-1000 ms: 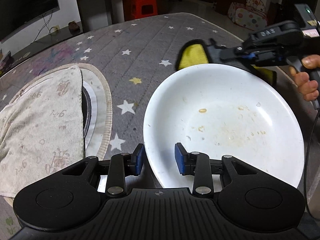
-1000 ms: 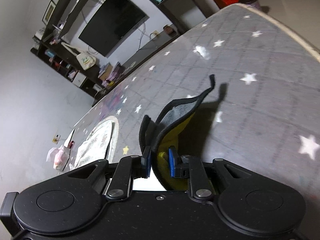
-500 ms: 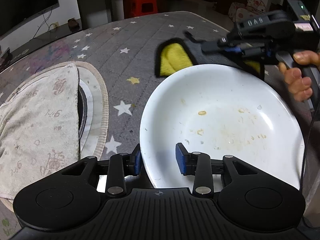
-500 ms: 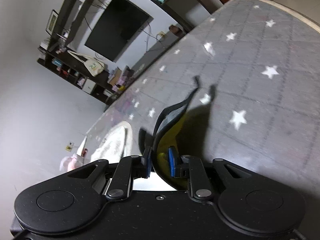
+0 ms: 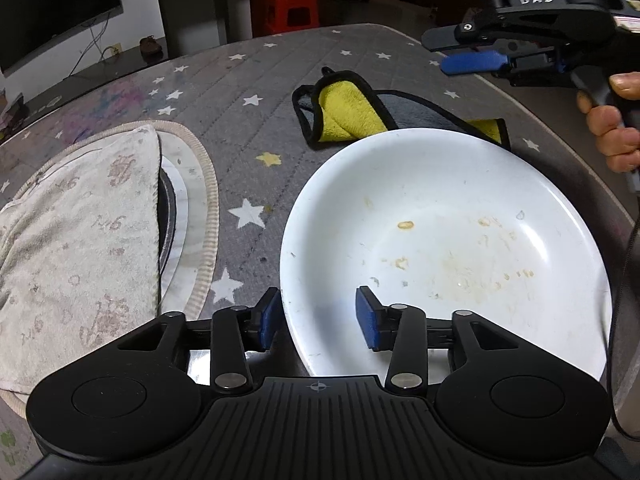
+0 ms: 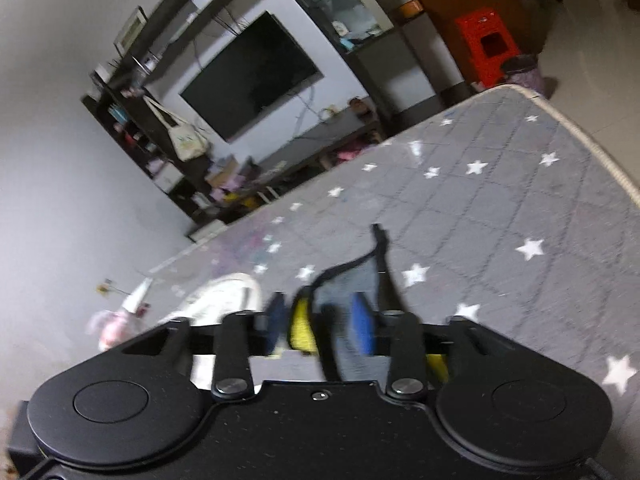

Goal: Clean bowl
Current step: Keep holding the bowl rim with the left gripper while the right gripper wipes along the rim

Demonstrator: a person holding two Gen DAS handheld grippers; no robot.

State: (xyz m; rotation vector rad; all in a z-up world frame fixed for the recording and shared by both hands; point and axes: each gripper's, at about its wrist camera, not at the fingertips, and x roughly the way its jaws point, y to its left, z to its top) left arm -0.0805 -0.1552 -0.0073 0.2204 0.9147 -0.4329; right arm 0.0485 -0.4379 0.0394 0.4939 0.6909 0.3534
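A white bowl [image 5: 440,240] with dried yellowish stains sits on the grey star-patterned table cover [image 5: 248,92]. My left gripper [image 5: 319,322] straddles the bowl's near rim. Its jaws are opening: one blue pad is outside the rim, the other stands inside with a gap. A yellow and grey cloth [image 5: 348,114] with black trim lies crumpled on the cover just behind the bowl. My right gripper [image 5: 436,55] hovers above and to the right of the cloth, jaws opening and empty. In the right wrist view the cloth [image 6: 300,324] shows blurred below the parted right gripper [image 6: 320,328].
A beige towel [image 5: 80,240] lies over a round mat with a dark item at the left. A person's hand [image 5: 616,136] holds the right gripper's handle at the far right. The table's rounded edge [image 6: 592,140] runs along the far side, with a red stool [image 5: 294,8] beyond.
The right gripper opened, let the cloth go and rose; the cloth now lies on the cover behind the bowl. The left jaws widened around the bowl's rim.
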